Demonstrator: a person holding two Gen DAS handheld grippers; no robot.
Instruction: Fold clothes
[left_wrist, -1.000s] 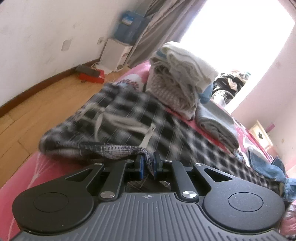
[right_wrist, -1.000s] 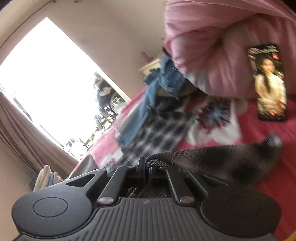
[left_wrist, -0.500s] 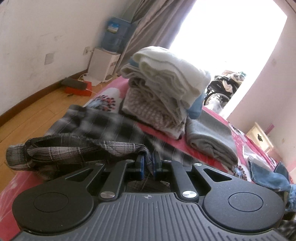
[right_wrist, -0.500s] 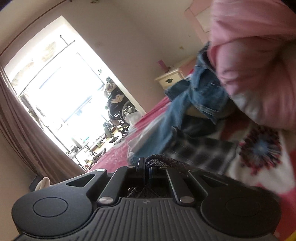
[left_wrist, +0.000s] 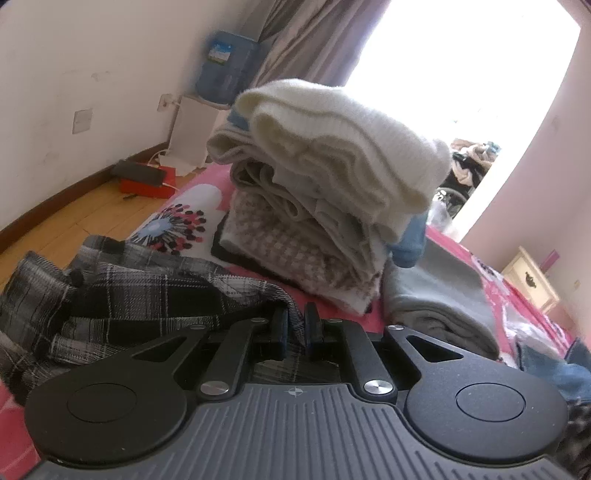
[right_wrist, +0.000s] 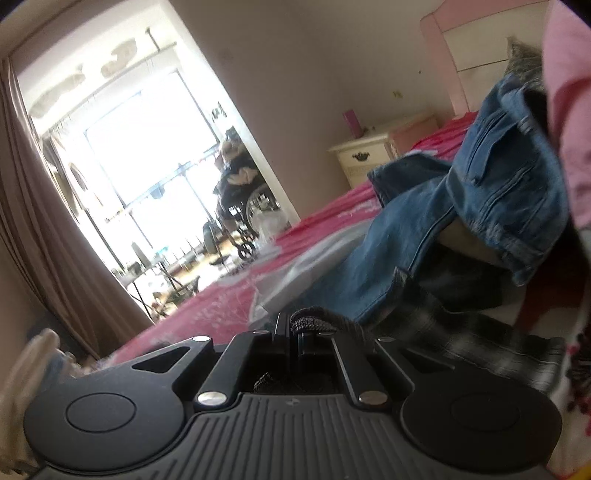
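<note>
While each hand-held gripper (left_wrist: 296, 325) (right_wrist: 294, 330) pinches it, the plaid garment (left_wrist: 122, 295) trails sideways.

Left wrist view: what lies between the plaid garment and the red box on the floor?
In the left wrist view, a white patch of the bedcover with a flower print, then bare wooden floor, separates the plaid garment from the red box.

A home bedroom is shown. A bed (left_wrist: 461, 254) with a red floral cover is seen, with a stack of folded clothes (left_wrist: 332, 184) laid on it. Beside the bed, a nightstand (right_wrist: 369, 155) is placed. Beyond the bed, a curtain (left_wrist: 314, 37) is hung.
</note>
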